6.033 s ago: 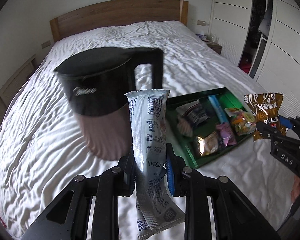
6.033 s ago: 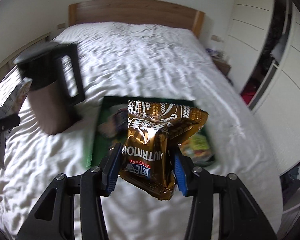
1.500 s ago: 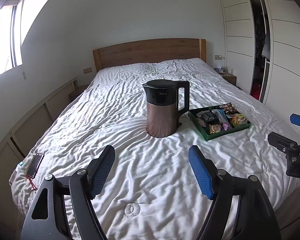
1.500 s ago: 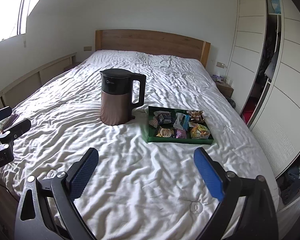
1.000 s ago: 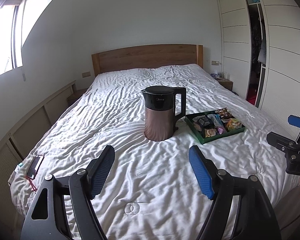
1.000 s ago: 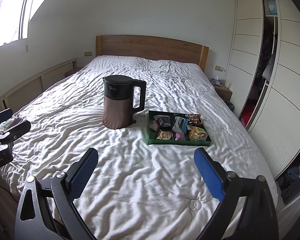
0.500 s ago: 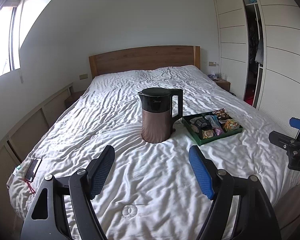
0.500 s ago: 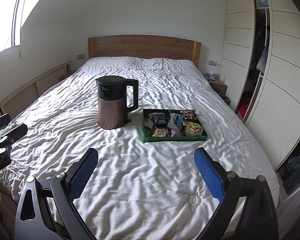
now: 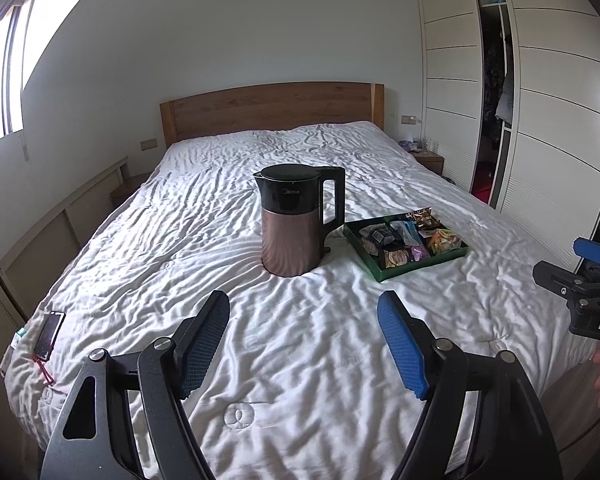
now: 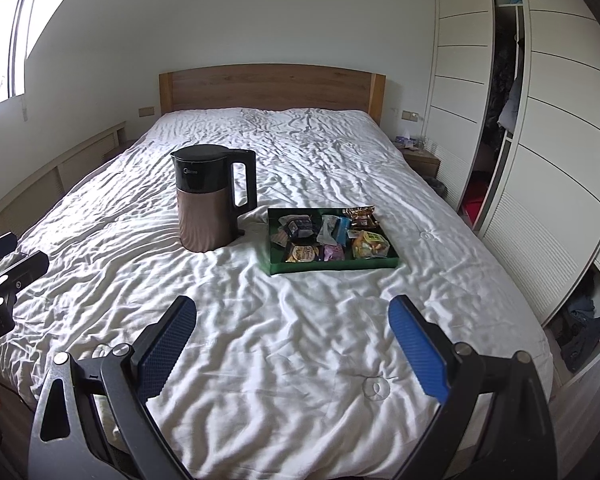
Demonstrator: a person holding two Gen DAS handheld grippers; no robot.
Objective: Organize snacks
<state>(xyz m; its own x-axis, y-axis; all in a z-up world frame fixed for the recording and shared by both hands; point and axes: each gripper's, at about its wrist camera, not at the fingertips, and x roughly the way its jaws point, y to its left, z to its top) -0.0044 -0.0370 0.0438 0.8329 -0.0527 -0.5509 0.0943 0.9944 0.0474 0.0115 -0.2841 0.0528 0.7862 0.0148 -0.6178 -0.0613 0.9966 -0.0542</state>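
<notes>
On the bed [image 10: 300, 320], snacks [image 10: 328, 236] fill the green tray [image 10: 332, 267]; both grippers' jaws stand released, holding nothing.

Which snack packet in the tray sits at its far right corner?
The brown-and-gold foil packet in the green tray; the others lie nearer or further left, toward the kettle.

A wide bed with rumpled white quilt [image 10: 300, 340] carries a brown-and-black electric kettle [image 10: 210, 198]; a green snack-filled tray [image 10: 332, 268] sits just right of the kettle.
</notes>
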